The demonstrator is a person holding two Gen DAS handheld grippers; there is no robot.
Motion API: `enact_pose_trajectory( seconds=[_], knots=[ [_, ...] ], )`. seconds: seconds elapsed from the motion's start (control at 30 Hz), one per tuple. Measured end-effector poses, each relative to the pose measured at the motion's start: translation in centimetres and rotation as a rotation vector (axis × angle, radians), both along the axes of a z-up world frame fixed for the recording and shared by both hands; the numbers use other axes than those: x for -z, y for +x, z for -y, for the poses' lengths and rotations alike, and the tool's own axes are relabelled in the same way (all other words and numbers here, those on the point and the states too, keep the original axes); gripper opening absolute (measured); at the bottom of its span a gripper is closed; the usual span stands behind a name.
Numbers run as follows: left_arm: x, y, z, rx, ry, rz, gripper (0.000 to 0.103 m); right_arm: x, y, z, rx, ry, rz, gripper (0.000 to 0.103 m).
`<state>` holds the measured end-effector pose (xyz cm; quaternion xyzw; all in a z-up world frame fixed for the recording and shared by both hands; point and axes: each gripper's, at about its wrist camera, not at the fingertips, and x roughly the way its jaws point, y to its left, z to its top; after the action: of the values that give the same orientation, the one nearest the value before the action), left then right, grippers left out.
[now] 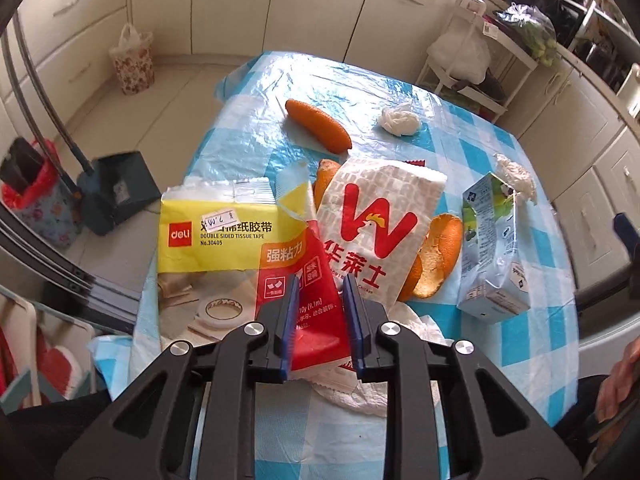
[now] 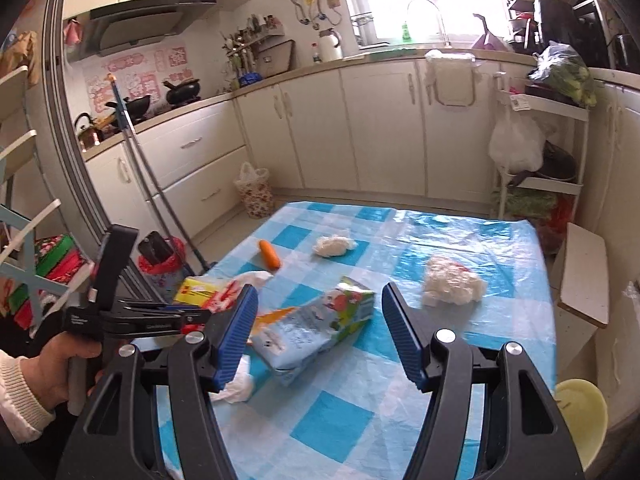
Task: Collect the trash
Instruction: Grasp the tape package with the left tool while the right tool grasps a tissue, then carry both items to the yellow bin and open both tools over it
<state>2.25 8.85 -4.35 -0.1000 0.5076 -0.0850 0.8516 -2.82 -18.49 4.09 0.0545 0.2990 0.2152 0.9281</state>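
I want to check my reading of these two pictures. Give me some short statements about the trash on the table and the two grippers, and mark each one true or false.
1. The left gripper has its jaws closed on the red and yellow tape package. True.
2. The right gripper grips the milk carton. False: its jaws stand open, and the carton lies on the checked tablecloth beyond them.
3. A carrot lies on the far part of the table. True.
4. The carton stands upright. False: it lies on its side.
5. The white paper bag with the red W rests partly on orange peel. True.
6. All trash is already off the table. False: wads of white paper remain too.
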Motion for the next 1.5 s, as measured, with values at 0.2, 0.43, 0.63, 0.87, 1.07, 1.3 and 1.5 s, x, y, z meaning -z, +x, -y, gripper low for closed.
enact_pose_trajectory(
  seconds=[0.2, 0.43, 0.63, 0.87, 1.07, 1.3, 1.5],
  knots=[
    [0.0, -0.3, -2.2, -0.018, -0.097, -0.006, 0.004, 1.2, 3.2, -6.6, -0.154, 0.01, -0.107, 0.063],
    [-1.5, -1.0, -3.7, -0.015, -0.149, 0.047, 0.002, 4.6, 8.4, -12.2, -0.16, -0.067, -0.312, 0.062],
    [-2.7, -1.2, -5.0, -0.014, -0.216, 0.079, 0.001, 6.8, 10.1, -12.3, -0.089, -0.084, -0.402, 0.058],
    [-3.7, -1.4, -5.5, -0.012, -0.269, 0.112, 0.001, 7.3, 11.3, -12.9, -0.107, -0.028, -0.443, 0.008],
    [-4.4, -1.7, -5.8, -0.017, -0.309, 0.147, 0.001, 5.5, 9.9, -11.3, -0.105, 0.071, -0.363, 0.001],
    [-6.2, -2.6, -4.1, 0.05, -0.319, 0.219, 0.001, 1.2, 6.3, -6.1, -0.055, 0.223, -0.241, 0.001],
    [-8.0, -3.9, -1.0, 0.136, -0.299, 0.273, 0.001, -1.7, 3.2, -0.8, 0.008, 0.29, -0.15, 0.001]
  ],
)
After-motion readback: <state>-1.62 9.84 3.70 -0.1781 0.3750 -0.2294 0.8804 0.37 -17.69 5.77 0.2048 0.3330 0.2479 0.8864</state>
